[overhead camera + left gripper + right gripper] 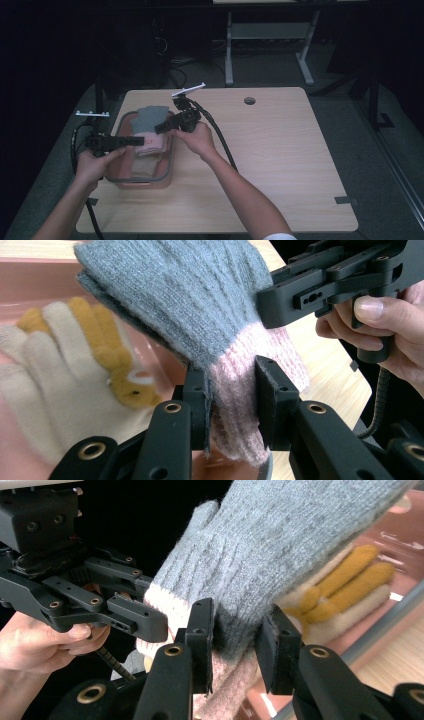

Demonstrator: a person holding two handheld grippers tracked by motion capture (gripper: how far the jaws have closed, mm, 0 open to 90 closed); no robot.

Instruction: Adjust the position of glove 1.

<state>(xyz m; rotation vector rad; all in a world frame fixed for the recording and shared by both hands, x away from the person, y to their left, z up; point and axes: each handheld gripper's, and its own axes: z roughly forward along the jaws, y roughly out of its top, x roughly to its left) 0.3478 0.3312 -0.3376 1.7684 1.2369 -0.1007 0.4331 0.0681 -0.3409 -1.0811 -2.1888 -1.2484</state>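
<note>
High view: both grippers hold one grey-and-pink glove [150,129] above the pink bin [168,176], at ten o'clock from table centre.

Left gripper [231,390] jaws are clamped on the pink cuff; right gripper [235,632] jaws straddle the glove where grey meets pink, and whether they pinch or sit slack I cannot tell. A cream-and-mustard glove [75,375] lies in the bin below. I read this as mid-lift, the glove stretched between my two tools. Next move calls for one firm hold, then carrying the glove clear of the bin rim toward three o'clock, onto bare table [280,150].
</note>
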